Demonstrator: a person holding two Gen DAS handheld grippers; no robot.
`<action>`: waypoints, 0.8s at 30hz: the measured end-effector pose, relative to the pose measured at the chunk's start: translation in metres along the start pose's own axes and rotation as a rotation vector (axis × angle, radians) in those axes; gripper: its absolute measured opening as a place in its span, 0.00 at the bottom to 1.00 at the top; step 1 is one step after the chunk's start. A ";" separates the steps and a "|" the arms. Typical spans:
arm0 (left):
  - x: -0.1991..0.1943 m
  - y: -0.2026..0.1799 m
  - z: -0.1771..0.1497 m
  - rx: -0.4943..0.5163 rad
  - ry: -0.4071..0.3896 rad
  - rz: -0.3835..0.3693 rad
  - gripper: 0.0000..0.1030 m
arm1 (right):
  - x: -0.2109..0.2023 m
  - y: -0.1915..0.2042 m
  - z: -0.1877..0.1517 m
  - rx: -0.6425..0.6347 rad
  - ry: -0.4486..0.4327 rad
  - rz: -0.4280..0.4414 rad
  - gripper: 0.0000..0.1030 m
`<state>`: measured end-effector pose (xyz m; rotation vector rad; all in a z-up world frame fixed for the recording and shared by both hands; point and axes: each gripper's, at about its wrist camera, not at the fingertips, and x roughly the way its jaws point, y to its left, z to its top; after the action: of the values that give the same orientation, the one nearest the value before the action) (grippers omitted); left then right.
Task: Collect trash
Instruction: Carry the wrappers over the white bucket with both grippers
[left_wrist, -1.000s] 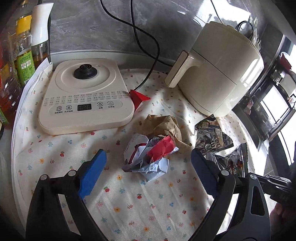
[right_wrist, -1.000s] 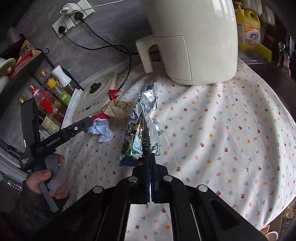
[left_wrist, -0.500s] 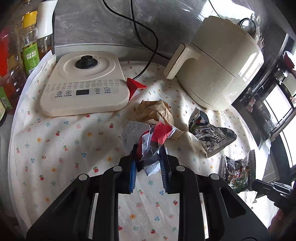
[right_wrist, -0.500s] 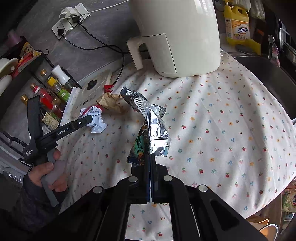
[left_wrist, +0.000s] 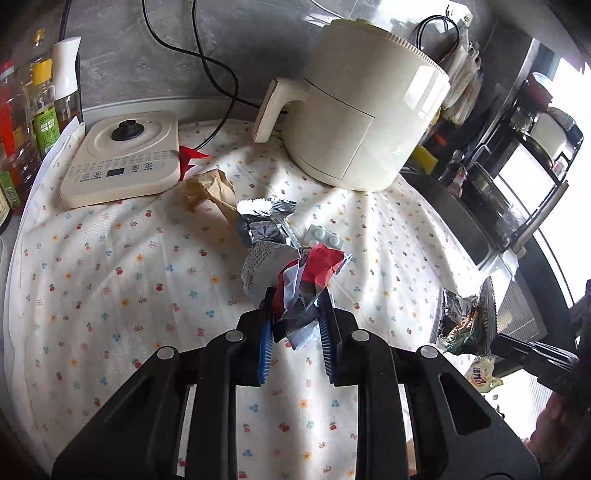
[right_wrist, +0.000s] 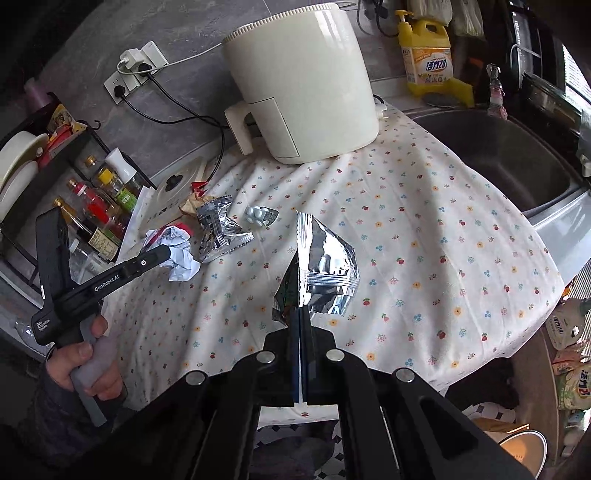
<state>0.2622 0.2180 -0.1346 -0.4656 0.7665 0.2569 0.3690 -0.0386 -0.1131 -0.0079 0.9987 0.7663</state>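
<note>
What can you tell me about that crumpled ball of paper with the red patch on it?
The crumpled paper wad is white and grey with a red patch and some printed text. It looks thin and crushed into a loose ball. The left tool is shut on its lower part, blue pads pressing both sides. It sits over the floral cloth, near a silver foil wrapper.

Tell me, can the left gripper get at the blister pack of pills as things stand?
Probably not yet. The left gripper is shut on crumpled paper, so its jaws are full. The blister pack lies uncovered on the cloth just ahead, beside a foil wrapper; nothing else blocks the way.
</note>
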 end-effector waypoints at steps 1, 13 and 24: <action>0.000 -0.010 -0.003 0.011 0.003 -0.009 0.22 | -0.006 -0.007 -0.003 0.011 -0.005 -0.007 0.01; 0.017 -0.136 -0.033 0.184 0.070 -0.151 0.22 | -0.085 -0.104 -0.054 0.183 -0.096 -0.114 0.02; 0.042 -0.272 -0.091 0.360 0.169 -0.324 0.22 | -0.161 -0.199 -0.137 0.384 -0.138 -0.270 0.02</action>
<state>0.3417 -0.0612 -0.1377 -0.2644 0.8679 -0.2237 0.3323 -0.3260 -0.1333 0.2346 0.9753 0.3168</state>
